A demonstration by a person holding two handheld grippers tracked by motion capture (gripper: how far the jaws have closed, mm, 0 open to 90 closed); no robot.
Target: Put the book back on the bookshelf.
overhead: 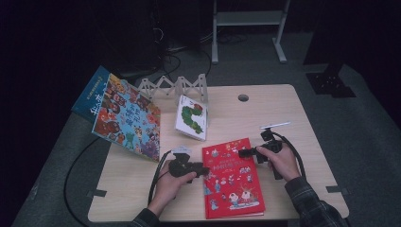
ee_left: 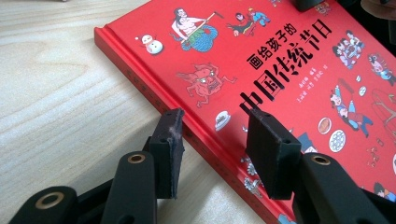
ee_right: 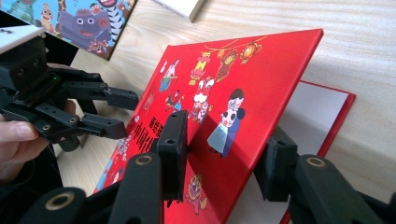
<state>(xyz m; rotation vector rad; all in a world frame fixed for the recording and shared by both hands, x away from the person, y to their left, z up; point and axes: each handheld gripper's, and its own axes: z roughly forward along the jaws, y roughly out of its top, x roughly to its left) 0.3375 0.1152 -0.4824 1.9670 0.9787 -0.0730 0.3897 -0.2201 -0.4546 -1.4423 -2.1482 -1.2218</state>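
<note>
Red picture book (overhead: 232, 177) near the table's (overhead: 283, 109) front edge, long axis running away from the person; spine toward the left gripper (overhead: 201, 169), free cover edge toward the right gripper (overhead: 245, 152). Right jaws part-open, straddling the raised front cover — one pad seems to touch its face, no firm pinch. Left jaws part-open astride the spine (ee_left: 187, 133), holding nothing. The right hand (overhead: 283, 161) is better placed to swing the cover.

- In the left gripper view, the glossy red hardcover picture book (ee_left: 280, 70) runs off the top, right and bottom edges.
- In the right gripper view, the book's lifted cover hides most of its white first page (ee_right: 313, 112).
- Whether the right gripper (ee_right: 224, 154) presses that cover cannot be told.
</note>
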